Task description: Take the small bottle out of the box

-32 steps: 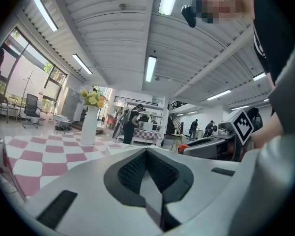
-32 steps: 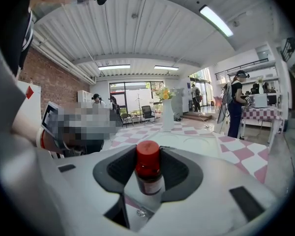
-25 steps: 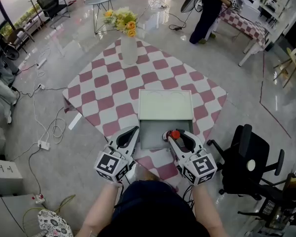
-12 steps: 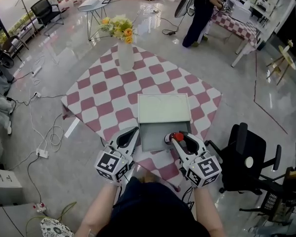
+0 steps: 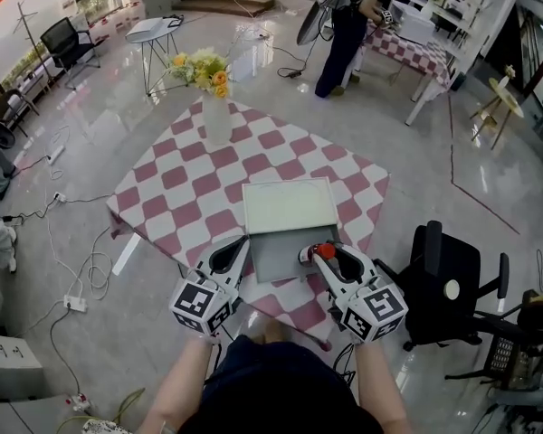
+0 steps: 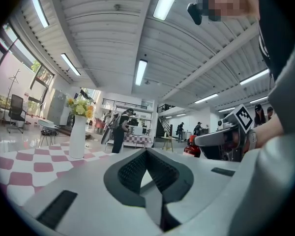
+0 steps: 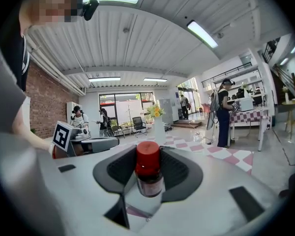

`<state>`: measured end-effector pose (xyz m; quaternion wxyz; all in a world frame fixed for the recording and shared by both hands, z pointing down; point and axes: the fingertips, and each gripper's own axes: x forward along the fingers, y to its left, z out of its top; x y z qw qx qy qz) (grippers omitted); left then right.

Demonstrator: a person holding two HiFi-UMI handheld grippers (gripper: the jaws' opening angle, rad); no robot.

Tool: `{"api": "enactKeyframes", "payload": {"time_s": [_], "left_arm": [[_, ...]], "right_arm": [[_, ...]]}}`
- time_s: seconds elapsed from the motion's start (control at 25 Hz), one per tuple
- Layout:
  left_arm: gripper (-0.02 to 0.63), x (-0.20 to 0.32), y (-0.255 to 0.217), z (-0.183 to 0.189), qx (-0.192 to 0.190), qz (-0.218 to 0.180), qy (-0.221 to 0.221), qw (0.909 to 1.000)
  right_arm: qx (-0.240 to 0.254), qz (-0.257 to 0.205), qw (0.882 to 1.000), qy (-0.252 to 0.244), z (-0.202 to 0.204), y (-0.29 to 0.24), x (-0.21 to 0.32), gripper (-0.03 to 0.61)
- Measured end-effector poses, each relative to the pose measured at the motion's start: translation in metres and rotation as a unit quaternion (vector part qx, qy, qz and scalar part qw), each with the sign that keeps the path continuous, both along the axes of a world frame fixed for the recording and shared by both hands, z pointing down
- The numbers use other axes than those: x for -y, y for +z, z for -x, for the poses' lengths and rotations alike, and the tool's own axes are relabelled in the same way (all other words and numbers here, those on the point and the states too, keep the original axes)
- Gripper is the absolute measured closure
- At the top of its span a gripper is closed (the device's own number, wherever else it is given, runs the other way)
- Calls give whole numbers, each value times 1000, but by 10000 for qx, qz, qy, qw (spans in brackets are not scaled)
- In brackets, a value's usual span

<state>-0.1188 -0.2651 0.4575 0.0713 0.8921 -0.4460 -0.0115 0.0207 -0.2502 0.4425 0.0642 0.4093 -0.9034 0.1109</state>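
A small clear bottle (image 7: pixel 148 180) with a red cap stands upright between the pads of my right gripper (image 7: pixel 148 157), which is shut on it. From the head view, the bottle (image 5: pixel 321 250) is held over the near right corner of the open grey box (image 5: pixel 281 259), whose pale lid (image 5: pixel 288 206) lies folded back. My left gripper (image 5: pixel 243 240) hangs at the box's near left corner. Its fingertips meet, and my left gripper (image 6: pixel 147 151) has nothing in it. In the left gripper view the bottle (image 6: pixel 190 147) shows off to the right.
The box lies on a table (image 5: pixel 185 183) with a pink-and-white checked cloth. A white vase (image 5: pixel 215 117) of yellow flowers stands at its far corner. A black office chair (image 5: pixel 445 283) is close on the right. A person (image 5: pixel 344 25) stands beyond the table, and cables trail on the floor at left.
Both grippers have risen a little at the near edge of the box. The right one has carried the red-capped bottle up with it, and its jaws have kept the same width.
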Motion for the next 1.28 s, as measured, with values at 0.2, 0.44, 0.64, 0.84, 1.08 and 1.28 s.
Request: {"api": "enactKeyframes", "payload": {"time_s": [0.2,0.44,0.64,0.84,1.08,1.28], "left_arm": [[609,-1,-12,-6,-49,-85,52,9999],[609,1,-16,-5,-97,-30,18,9999],[609,1,-21,-2,-118,-60,-44,9999],[609,0,-30,1,-152,-118,-106,9998],[609,2,-38,3,-184,-178,-145,9996],[609,1,-47,4,-206,-245,-134,9994]], "right_arm": [[44,-78,9999,50,-7,-12,-2,430],[79,-184,9998,69,-12,-24,-2,430],[103,-272,9996,32,-13,-35,-3,431],[140,-347,9993,-26,-13,-47,-4,431],[171,-433,9989,-56,-13,-58,-4,431],[189,-496,9986,-78,-12,-67,-4,431]]}}
